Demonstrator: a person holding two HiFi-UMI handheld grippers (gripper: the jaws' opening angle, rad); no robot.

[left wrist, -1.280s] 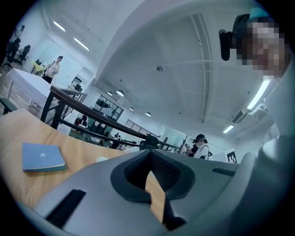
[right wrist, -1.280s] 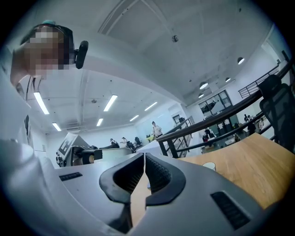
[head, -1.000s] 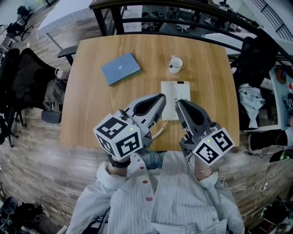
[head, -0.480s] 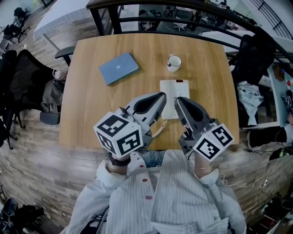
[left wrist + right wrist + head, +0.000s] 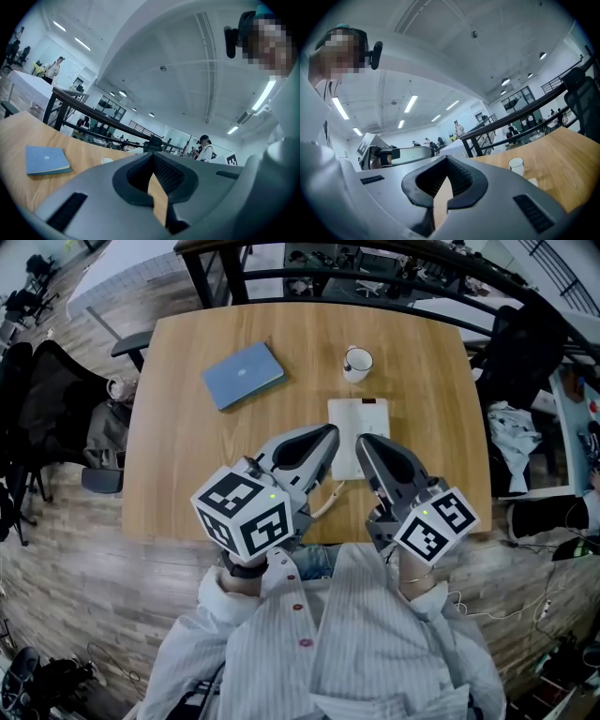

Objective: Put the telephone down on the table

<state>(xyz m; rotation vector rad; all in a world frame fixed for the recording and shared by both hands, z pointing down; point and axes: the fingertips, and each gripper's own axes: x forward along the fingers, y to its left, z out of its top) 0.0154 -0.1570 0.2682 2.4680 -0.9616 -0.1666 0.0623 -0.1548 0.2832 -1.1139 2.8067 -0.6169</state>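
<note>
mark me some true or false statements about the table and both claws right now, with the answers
1. The left claw and the right claw are both shut, with nothing between their jaws. True.
2. In the head view, the blue book lies to the right of the white mug. False: it lies to the mug's left.
3. The mug stands on the white flat rectangular item. False: it stands on the bare wooden table, just beyond that item's far edge.
4. The mug is upright. True.
5. The blue book is held in the left claw. False: it lies flat on the table, well apart from both claws.
</note>
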